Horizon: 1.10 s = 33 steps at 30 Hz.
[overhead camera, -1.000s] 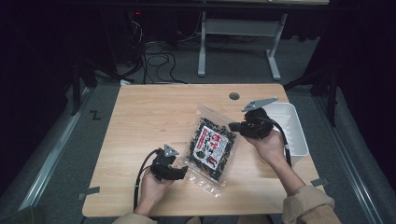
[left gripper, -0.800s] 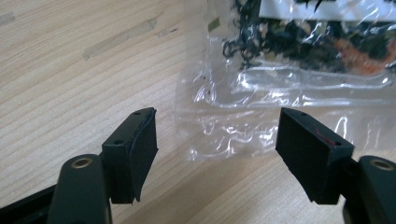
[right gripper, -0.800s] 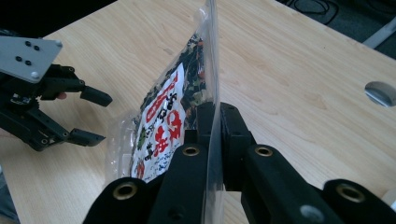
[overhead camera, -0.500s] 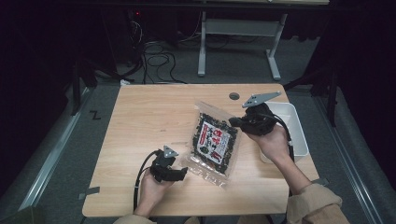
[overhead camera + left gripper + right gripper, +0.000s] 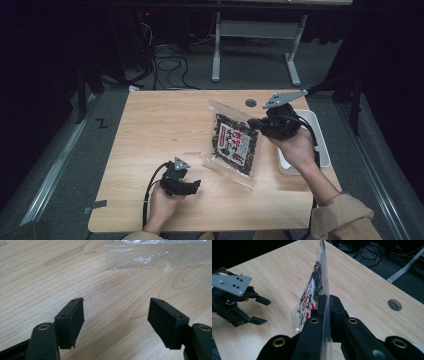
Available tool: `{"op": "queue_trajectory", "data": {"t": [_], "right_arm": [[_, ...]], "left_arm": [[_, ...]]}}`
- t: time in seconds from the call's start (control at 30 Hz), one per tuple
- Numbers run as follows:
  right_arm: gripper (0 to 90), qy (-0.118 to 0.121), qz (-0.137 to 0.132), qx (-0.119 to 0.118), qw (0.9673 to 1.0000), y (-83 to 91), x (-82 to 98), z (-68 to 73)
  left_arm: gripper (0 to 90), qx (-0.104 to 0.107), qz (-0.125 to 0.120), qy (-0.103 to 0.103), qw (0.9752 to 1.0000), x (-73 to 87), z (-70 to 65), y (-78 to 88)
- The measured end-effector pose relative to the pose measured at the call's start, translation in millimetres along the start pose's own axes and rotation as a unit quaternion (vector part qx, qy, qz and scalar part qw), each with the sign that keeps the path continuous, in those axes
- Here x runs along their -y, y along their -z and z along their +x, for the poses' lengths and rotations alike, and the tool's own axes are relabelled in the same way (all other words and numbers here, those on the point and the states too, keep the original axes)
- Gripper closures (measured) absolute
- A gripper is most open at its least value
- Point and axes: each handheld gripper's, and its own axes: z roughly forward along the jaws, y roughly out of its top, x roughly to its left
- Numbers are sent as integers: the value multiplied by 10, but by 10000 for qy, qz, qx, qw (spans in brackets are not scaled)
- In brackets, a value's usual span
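Over at the left, the left gripper sits low on the wooden table near the front edge, exactly where it was 1 second ago, and the left gripper view shows its 2 jaws spread wide over bare wood, nothing between them, with only a clear plastic edge of the packet lying ahead. Moving toward the middle, here is the change: the snack packet, a clear bag with a dark filling and a red-and-white label, has come up off the table since the earlier frames, its top end now raised and drawn toward the far right while its bottom corner hangs down just above or on the wood near the table's front; I cannot tell whether it touches. That reads as a lift well under way, so I judge the packet is being carried, probably toward the white tray at the table's right edge. Its long axis now runs on a slant, from the lower end near the left gripper up to the sealed top at the far right, label face turned up toward the high camera. At the right, the right gripper has its jaws pinched tight on the packet's clear upper edge, and the right gripper view shows the film sandwiched between the 2 pads, the bag hanging edge-on beyond them.
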Motion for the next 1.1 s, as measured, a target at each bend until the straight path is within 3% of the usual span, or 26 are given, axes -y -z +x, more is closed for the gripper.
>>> {"op": "queue_trajectory", "data": {"t": [0.43,0.83,1.1], "right_arm": [[898,-12,-119,121,9999,124,-39,-74],[899,-12,-121,451,9989,253,-60,-248],[899,-144,-308,679,9971,397,-88,-400]], "left_arm": [[297,-55,27,-60,10000,2,-9,-8],[298,-86,6,-64,9999,-1,-1,-3],[298,-126,39,-130,9998,0,-19,-11]]}}
